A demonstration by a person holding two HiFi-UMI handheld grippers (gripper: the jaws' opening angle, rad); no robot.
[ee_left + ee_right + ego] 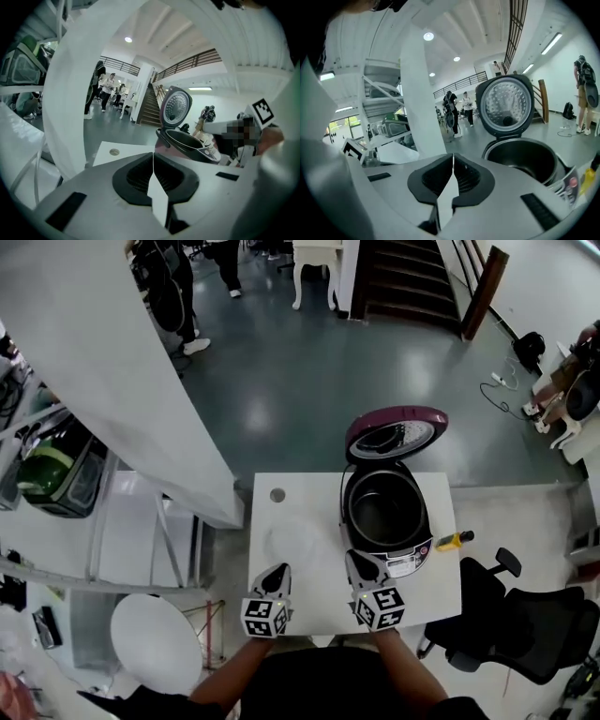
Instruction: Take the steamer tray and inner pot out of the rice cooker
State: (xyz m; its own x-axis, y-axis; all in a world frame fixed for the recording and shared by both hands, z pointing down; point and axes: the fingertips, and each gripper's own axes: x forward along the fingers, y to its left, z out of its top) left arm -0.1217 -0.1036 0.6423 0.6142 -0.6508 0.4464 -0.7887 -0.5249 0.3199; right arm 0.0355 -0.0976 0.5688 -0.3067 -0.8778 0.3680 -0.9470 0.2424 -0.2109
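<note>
Closed, empty left tool and right tool; inner pot in rice cooker just beyond right.

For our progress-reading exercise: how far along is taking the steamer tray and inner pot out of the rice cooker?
Done: the lid stands open, and no steamer tray shows in the rice cooker. In hand: nothing; the left gripper and right gripper are both shut and empty. Left: the dark inner pot sits inside the cooker.

The rice cooker stands open-mouthed, reachable from above. Its raised lid walls the far side.
</note>
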